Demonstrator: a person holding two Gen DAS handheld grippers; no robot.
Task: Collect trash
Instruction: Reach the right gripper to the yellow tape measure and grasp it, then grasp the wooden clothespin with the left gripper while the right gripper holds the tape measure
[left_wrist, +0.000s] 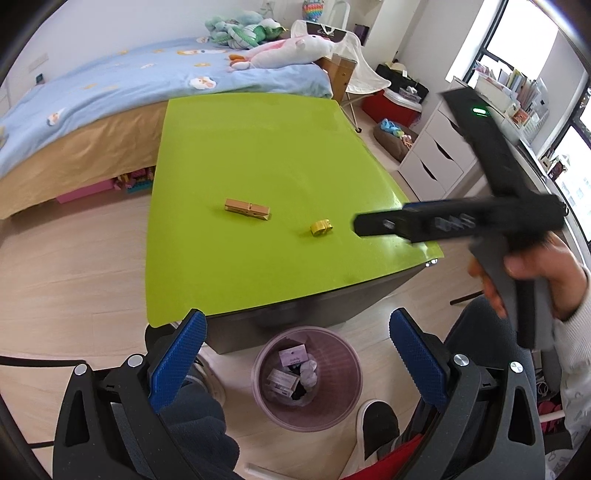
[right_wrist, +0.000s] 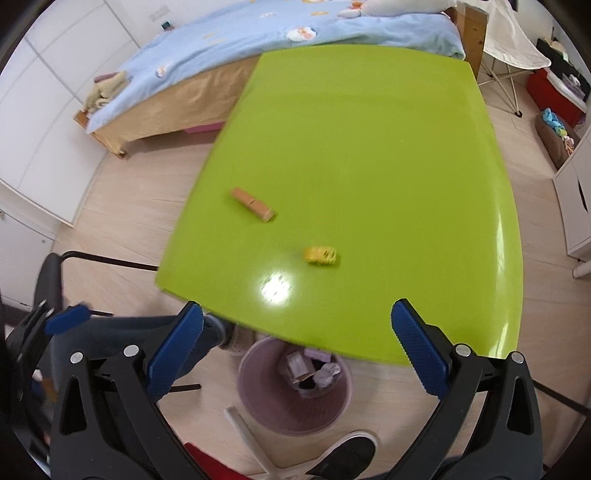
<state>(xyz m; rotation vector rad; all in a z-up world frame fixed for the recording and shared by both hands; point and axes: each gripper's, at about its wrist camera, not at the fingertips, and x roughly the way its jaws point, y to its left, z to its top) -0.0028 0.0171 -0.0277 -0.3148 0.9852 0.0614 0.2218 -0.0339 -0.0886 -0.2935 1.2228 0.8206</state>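
left tool (left_wrist: 297, 354) spread wide, empty, above the ribbed pink bin (left_wrist: 306, 376) | right tool (right_wrist: 297, 349) spread wide, empty | glossy green worktop (left_wrist: 258, 147) | brown carton (left_wrist: 246, 209) mid-worktop, crumpled yellow wrapper (left_wrist: 320, 227) to its right | only left view shows the right hand (left_wrist: 532, 280).

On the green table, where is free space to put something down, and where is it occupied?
The green table is bare over its whole far half, toward the bed, and along its right edge. Only the near-left part is occupied: a brown carton and a yellow wrapper. The pink bin below already holds trash.
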